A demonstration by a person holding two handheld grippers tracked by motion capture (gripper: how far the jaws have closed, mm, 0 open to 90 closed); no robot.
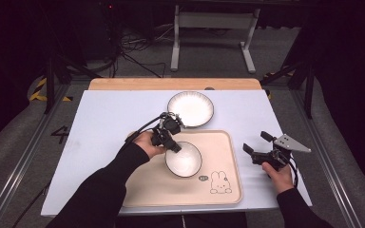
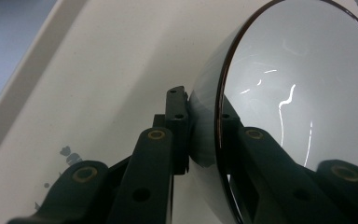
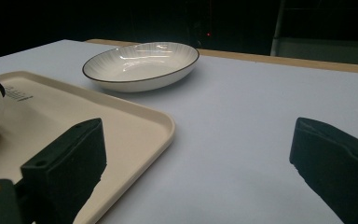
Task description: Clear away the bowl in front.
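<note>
Fingers of my left gripper (image 1: 175,145) clamp the rim of the bowl (image 1: 184,159); my right gripper (image 1: 255,142) hangs slack and wide.

Seen along my left jaws, one finger (image 2: 176,126) presses the bowl's (image 2: 298,98) outer wall and the other sits inside against the glossy inner face, so the dark-edged rim is pinched between them. That bowl rests on the cream tray (image 1: 228,190), tipped up on the side away from my left fingers. Just beyond those fingers, off the tray's far edge, a ribbed plate (image 1: 190,109) lies flat on the pale table (image 1: 100,118). My right fingers (image 3: 70,158) stand well apart with nothing between them, over bare table beside the tray's (image 3: 135,126) corner, the plate (image 3: 140,65) well ahead of them.
</note>
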